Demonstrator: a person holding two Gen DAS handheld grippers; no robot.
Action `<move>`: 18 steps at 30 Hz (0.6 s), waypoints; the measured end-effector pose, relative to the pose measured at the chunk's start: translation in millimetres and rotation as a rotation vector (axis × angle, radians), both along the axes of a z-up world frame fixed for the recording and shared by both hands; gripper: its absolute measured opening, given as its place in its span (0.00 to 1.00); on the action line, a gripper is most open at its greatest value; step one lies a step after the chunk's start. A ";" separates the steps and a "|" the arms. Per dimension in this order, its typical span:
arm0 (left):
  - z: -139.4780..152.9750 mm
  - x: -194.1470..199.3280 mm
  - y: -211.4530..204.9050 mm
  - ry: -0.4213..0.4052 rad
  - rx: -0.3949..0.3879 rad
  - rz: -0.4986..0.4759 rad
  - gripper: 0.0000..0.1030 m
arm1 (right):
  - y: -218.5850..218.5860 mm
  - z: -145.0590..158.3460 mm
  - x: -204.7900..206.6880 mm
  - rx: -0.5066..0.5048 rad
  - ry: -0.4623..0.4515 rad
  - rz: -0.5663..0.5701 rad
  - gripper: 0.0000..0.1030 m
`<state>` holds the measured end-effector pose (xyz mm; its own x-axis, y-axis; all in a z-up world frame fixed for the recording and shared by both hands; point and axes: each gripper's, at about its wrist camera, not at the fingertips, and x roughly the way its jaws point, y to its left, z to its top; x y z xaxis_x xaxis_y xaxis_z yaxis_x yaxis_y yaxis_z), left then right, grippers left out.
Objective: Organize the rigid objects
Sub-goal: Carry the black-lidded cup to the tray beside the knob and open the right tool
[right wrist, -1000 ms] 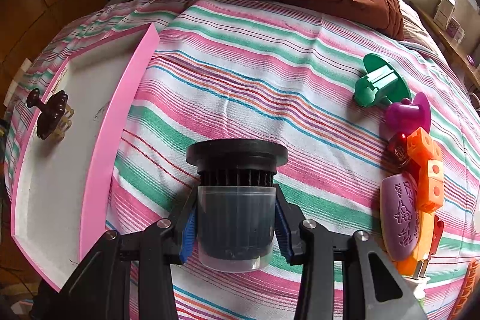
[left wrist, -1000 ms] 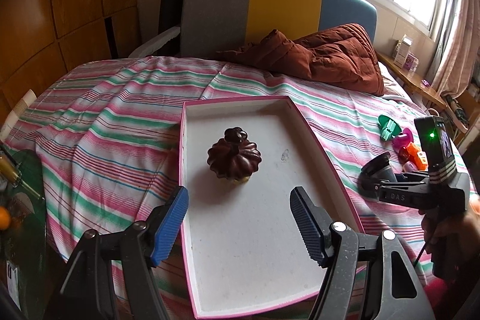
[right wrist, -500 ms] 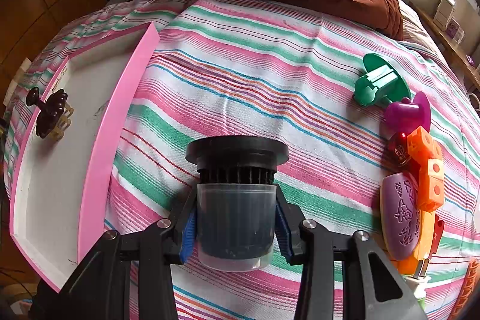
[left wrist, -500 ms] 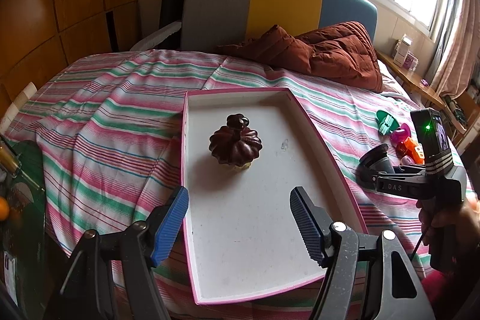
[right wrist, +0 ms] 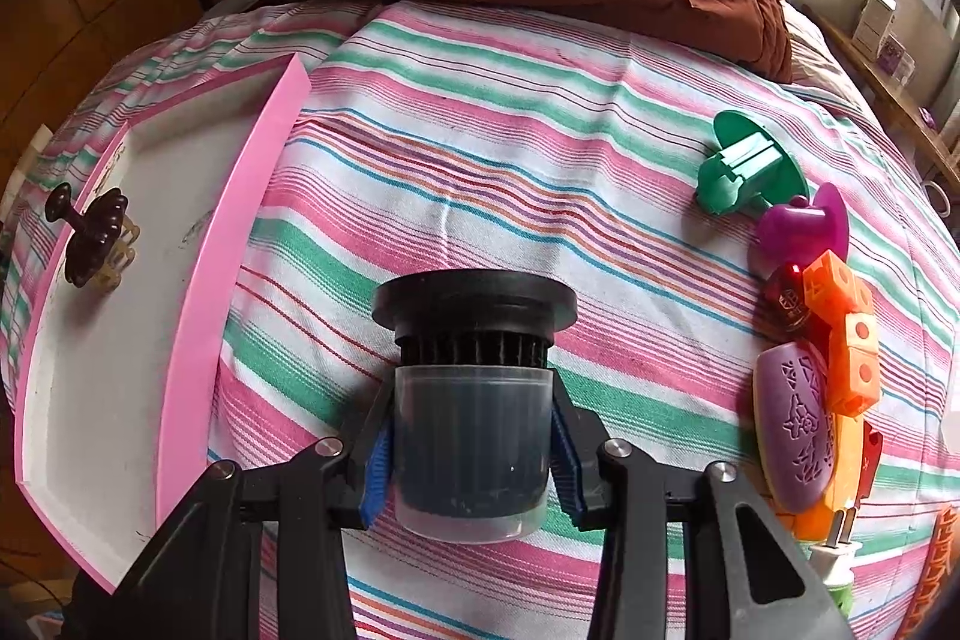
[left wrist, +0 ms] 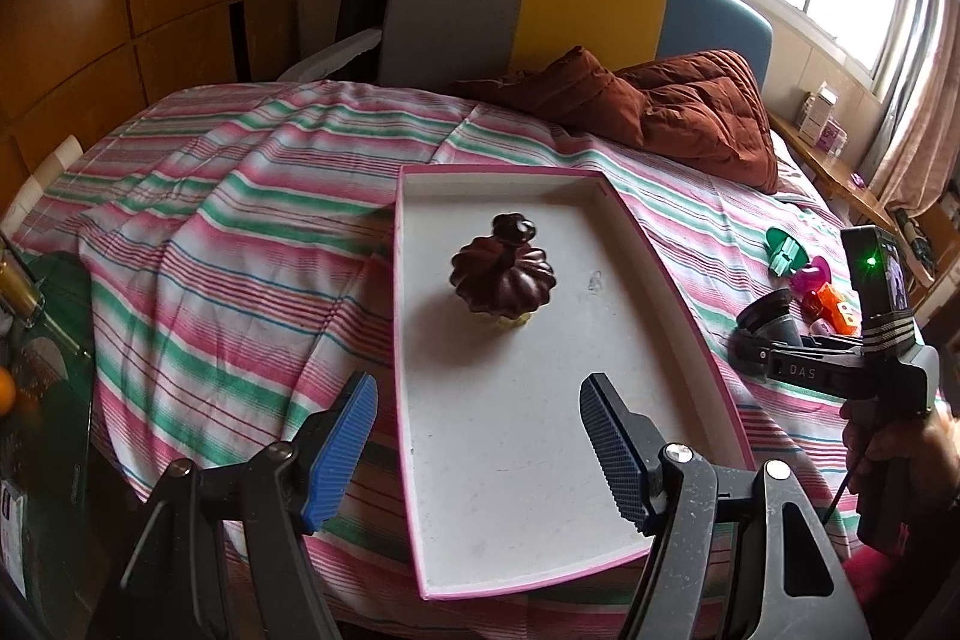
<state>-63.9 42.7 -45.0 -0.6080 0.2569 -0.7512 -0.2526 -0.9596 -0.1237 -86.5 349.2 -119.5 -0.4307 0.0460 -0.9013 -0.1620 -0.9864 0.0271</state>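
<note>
On the bed's striped sheet (left wrist: pixel 228 244), toward its left side, lies the pink-rimmed tray (left wrist: pixel 672 280); a dark brown hair claw (left wrist: pixel 503 274) rests in its far half, the near half bare. The left gripper (left wrist: pixel 477 451) hangs over the tray's near end with its jaws wide apart and nothing between them. To the right of the tray's long edge, the right gripper (right wrist: pixel 471 451) is clamped on a black-capped translucent filter cup (right wrist: pixel 471 418). At the sheet's right edge a cluster of small plastic pieces (right wrist: pixel 822 340) waits. The step in hand looks like carrying the cup to the tray. Next it wants lifting clear of the pink rim, then setting down on bare floor away from the claw.
</note>
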 end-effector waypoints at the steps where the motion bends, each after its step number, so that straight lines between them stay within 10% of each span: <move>1: -0.4 -0.1 -1.9 -0.001 0.002 0.003 0.69 | -0.9 0.9 0.1 0.004 0.002 -0.004 0.41; 18: -1.9 0.8 -29.0 -0.004 0.047 0.051 0.69 | -49.2 55.5 -12.0 -0.004 0.129 0.046 0.41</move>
<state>-63.1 13.6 -46.9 -0.6185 0.2612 -0.7411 -0.2034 -0.9642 -0.1701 -98.5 300.1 -64.0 -0.5448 0.0200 -0.8384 -0.1114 -0.9926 0.0487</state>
